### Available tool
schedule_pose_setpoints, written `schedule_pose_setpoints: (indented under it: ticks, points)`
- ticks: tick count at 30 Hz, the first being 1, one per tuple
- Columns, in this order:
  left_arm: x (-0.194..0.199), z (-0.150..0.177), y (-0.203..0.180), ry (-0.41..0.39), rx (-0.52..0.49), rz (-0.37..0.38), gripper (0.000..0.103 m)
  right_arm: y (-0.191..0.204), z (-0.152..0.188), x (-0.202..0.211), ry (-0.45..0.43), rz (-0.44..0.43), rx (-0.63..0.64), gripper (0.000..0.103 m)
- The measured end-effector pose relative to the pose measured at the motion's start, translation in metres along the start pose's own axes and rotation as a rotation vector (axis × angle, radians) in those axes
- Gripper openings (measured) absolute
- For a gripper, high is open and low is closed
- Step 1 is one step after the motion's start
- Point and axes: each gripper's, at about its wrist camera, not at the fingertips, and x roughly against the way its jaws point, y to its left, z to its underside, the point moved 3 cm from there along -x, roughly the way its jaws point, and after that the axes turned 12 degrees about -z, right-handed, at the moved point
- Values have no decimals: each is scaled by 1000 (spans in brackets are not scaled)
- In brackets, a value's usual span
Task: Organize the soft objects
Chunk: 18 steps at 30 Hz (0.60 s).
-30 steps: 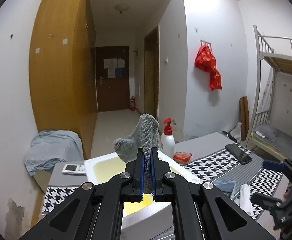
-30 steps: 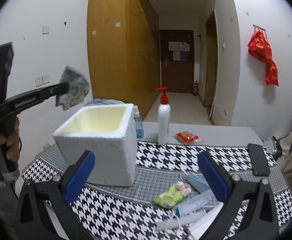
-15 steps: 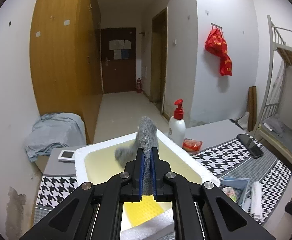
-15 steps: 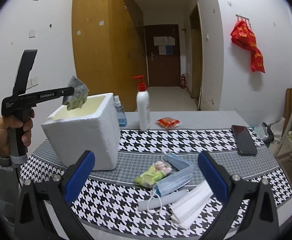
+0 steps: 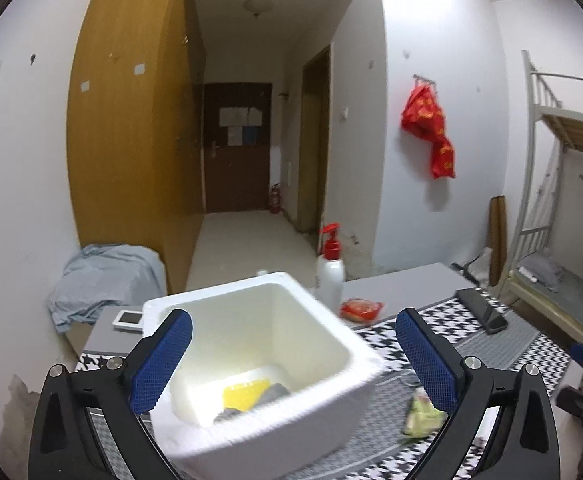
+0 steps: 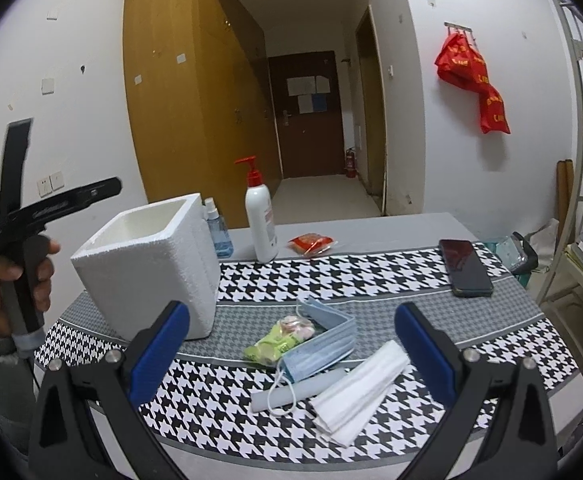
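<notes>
My left gripper [image 5: 293, 320] hangs over the white foam box [image 5: 227, 294], its jaws opening wide with nothing between them. The grey sock [image 5: 269, 394] lies at the bottom of the box beside a yellow piece [image 5: 245, 390]. From the right wrist view, the left gripper [image 6: 113, 187] sits above the box [image 6: 151, 264], held by a hand. My right gripper [image 6: 291, 312] is open above the houndstooth tablecloth. Below it lie a green packet [image 6: 279, 340], a blue face mask [image 6: 323, 344], a grey strip [image 6: 303, 390] and a white folded stack [image 6: 359, 392].
Behind the box stand a white pump bottle [image 6: 261, 220] and a small blue spray bottle [image 6: 217, 228]. A red packet [image 6: 311, 242] and a black phone [image 6: 465, 266] lie further right. A bunk bed frame [image 6: 579, 160] stands past the table's right edge.
The left gripper has opened and let go of the grey sock, which now lies inside the foam box. The right gripper has come nearer to the masks and packet on the table.
</notes>
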Motion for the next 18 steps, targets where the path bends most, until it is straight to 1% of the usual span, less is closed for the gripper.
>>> schedule_pose_setpoints:
  ticks: [4, 6, 11, 18]
  points:
    - [21, 4, -15, -28, -25, 19, 102, -6, 1, 8, -8, 4, -7, 103]
    - [33, 5, -20, -51, -28, 17, 102, -8, 1, 14, -14, 8, -3, 103]
    - [52, 8, -33, -77, -36, 30, 102, -10, 3, 26, -28, 10, 11, 103]
    - [69, 20, -48, -93, -38, 68, 102, -12, 8, 45, -69, 13, 15, 103]
